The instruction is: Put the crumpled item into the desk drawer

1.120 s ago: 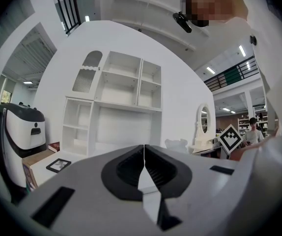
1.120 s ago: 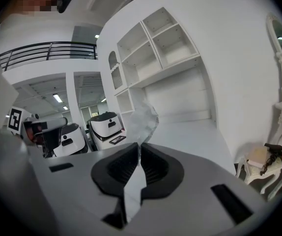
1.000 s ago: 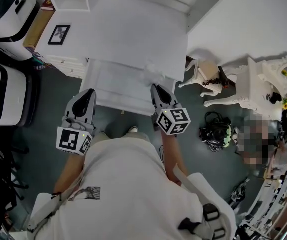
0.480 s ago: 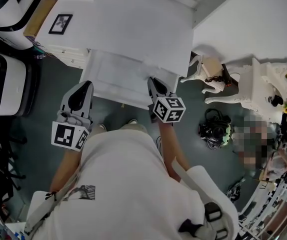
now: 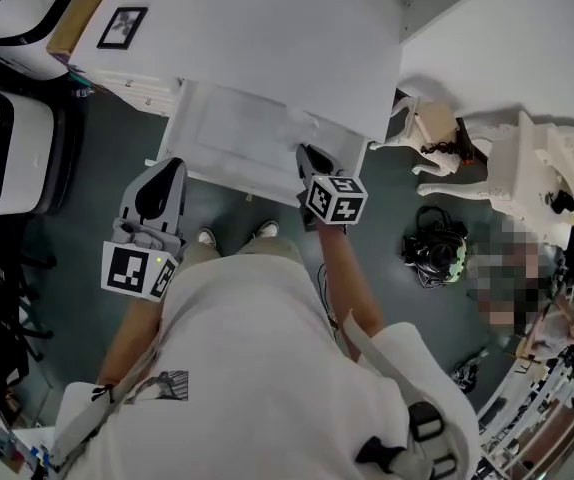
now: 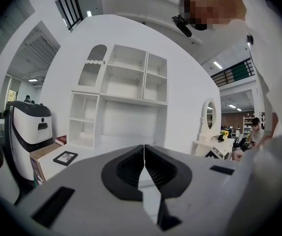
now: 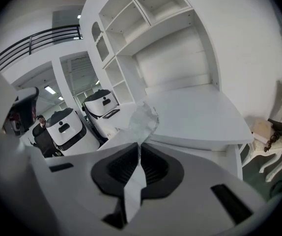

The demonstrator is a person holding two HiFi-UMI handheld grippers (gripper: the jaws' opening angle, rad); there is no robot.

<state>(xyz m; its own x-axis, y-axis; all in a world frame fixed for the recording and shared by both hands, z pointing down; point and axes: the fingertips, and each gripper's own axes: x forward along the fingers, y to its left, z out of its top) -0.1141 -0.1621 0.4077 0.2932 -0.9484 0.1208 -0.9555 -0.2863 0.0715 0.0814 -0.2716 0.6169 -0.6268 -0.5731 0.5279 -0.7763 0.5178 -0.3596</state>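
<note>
Head view, drawer (image 5: 237,128): it stands pulled out from the white desk (image 5: 267,28) in the upper middle of the frame; its inside looks bare.
Head view, right gripper (image 5: 307,153): its tips sit at the drawer's right front corner; the item it carries is lost against the white here.
Head view, left gripper (image 5: 165,168): it hangs at the left of centre, just outside the drawer's front edge and apart from it.
Head view, writing: only black-and-white square markers on the two cubes; the framed picture (image 5: 120,28) at upper left is too small to read.
Left gripper view, left gripper (image 6: 144,149): jaws closed on each other, nothing between them; a white shelf unit (image 6: 126,97) fills the middle; no label is legible.
Right gripper view, right gripper (image 7: 140,149): jaws pinched narrow on the crumpled item (image 7: 143,122), a pale translucent wad rising from the tips at centre; the desk top spreads to the right; no print shows on the wad.
Step in hand, judged: the wad probably needs carrying further in over the drawer's floor and lowering before the jaws part; it looks light, so a high release could let it drift over the front edge.
</note>
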